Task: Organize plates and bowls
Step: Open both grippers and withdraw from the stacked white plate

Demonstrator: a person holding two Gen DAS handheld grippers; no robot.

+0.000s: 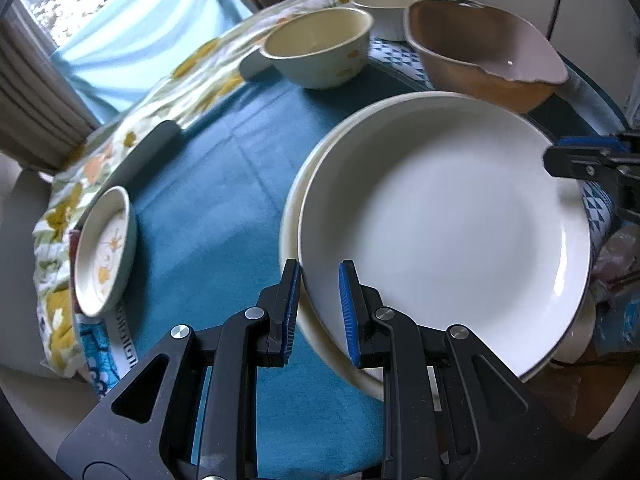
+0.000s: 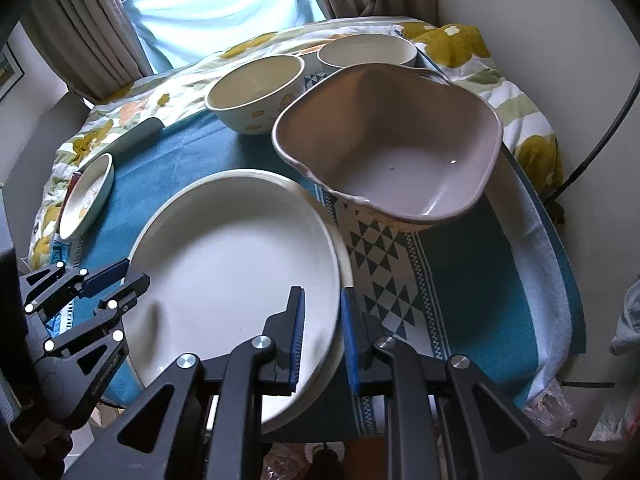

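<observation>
**Ana:** While both claws are clamped on it, where does the plate sit?

**Ben:** Lower centre of both views. The white plate [image 1: 444, 220] rests on a cream plate [image 1: 292, 216] whose rim peeps out on its left side, over the teal cloth [image 1: 224, 184] on the bench. The left claw [image 1: 319, 304] is closed on the white plate's near rim, one pad above and one below. The right claw [image 2: 323, 336] is closed on the opposite rim the same way.

**Ana:** How will it handle?

**Ben:** My guess: glazed ceramic, stiff, fairly heavy, slick and breakable. The rim is the only place to grip, and two opposite grips should keep it level. A tilt could let it slide out of the pads.

**Ana:** And the other pieces?

**Ben:** In the right wrist view, the brown square bowl [image 2: 396, 152] is upper right, the cream bowl [image 2: 256, 92] is upper centre, and a white bowl [image 2: 366, 54] sits behind it. A small flowered dish [image 2: 86, 196] lies at the left edge, on the floral cloth [image 2: 132, 112].

**Ana:** Anything unclear?

**Ben:** I cannot tell whether the white plate is lifted or still touching the cream one. The near rims are hidden behind the claw bodies, and clutter at the lower right is too blurred to name.
</observation>
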